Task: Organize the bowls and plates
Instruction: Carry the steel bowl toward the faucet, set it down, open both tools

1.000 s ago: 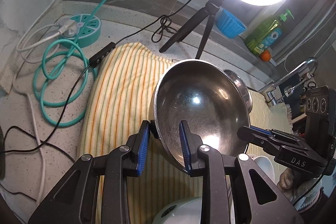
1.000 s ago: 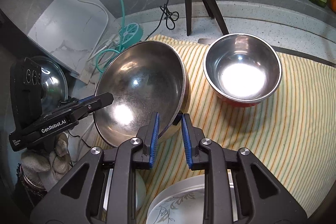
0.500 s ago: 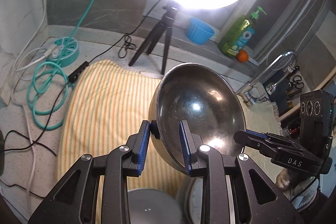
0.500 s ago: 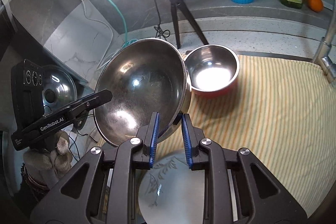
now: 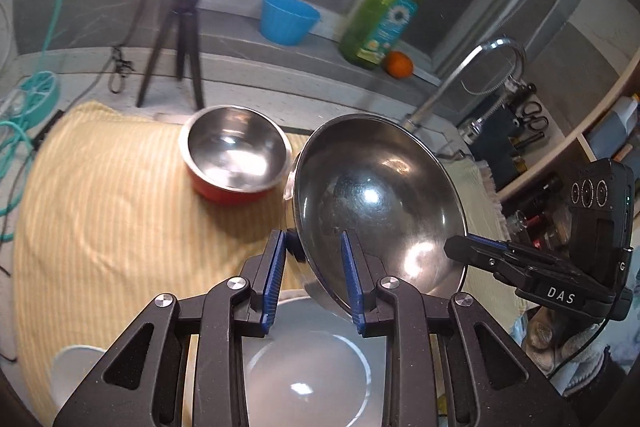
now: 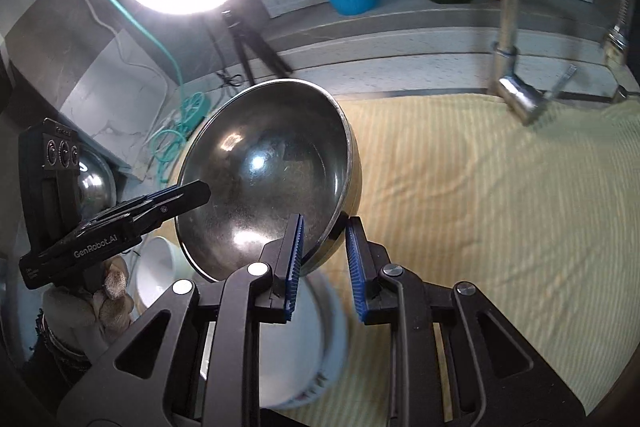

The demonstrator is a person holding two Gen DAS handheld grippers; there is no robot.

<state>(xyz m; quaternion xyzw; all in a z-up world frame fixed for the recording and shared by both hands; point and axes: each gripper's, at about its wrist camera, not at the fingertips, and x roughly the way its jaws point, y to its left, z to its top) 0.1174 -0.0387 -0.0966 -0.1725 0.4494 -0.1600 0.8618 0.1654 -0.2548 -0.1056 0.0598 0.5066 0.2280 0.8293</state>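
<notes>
Left wrist view: a yellow striped cloth (image 5: 100,227) covers the desk, and over its near edge hangs the large stainless-steel mixing bowl (image 5: 376,203), tipped so its mouth faces the cameras. Both tools carry it, one on each side of the rim. The left tool (image 5: 314,275) is pinched on the rim's near-left edge; the right tool (image 6: 324,263), nearly closed, clamps the opposite edge (wall between its pads). Under it sit a white plate (image 5: 308,379) and a white bowl (image 5: 76,371). Well apart, beyond and left of the left tool, stands the small red-sided steel bowl (image 5: 236,155), a likely nesting partner.
</notes>
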